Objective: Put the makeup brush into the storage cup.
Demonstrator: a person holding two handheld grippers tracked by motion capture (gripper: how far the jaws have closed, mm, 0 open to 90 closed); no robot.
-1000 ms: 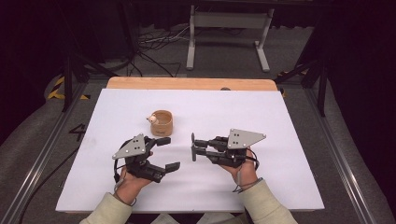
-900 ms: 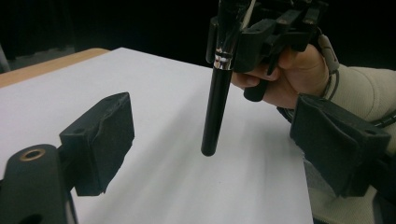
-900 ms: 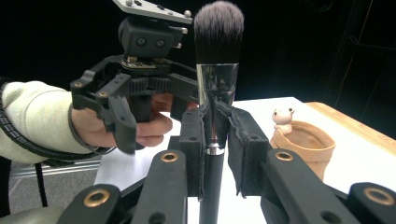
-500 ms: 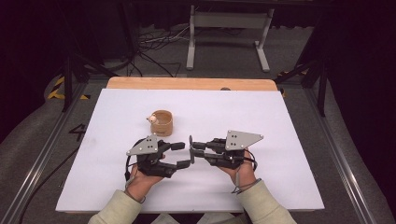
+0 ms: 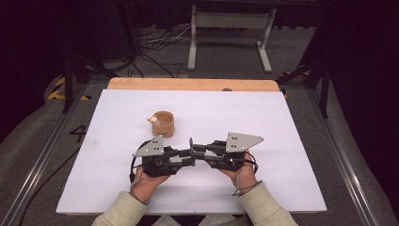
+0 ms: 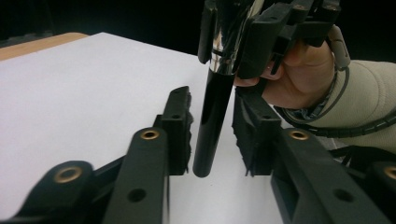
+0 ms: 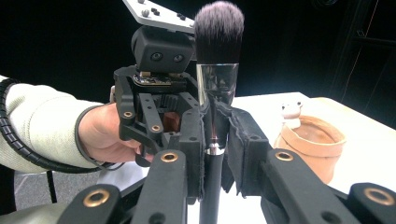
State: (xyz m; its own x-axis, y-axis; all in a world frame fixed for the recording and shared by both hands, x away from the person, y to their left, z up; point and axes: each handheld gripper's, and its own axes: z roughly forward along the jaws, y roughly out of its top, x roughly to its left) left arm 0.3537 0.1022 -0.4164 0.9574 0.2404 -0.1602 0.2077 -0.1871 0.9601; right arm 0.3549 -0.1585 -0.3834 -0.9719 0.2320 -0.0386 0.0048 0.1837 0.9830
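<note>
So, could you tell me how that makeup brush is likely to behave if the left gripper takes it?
The makeup brush probably stays stiff: its handle hangs straight below the right gripper. The glossy black handle looks slippery, so it might slide between the left gripper's fingers, which have just been closing around it. Being round, it would likely roll if laid flat.

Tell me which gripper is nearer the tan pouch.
Left. The left gripper sits just in front of the tan pouch; the right gripper, holding the makeup brush, lies farther to its right.
</note>
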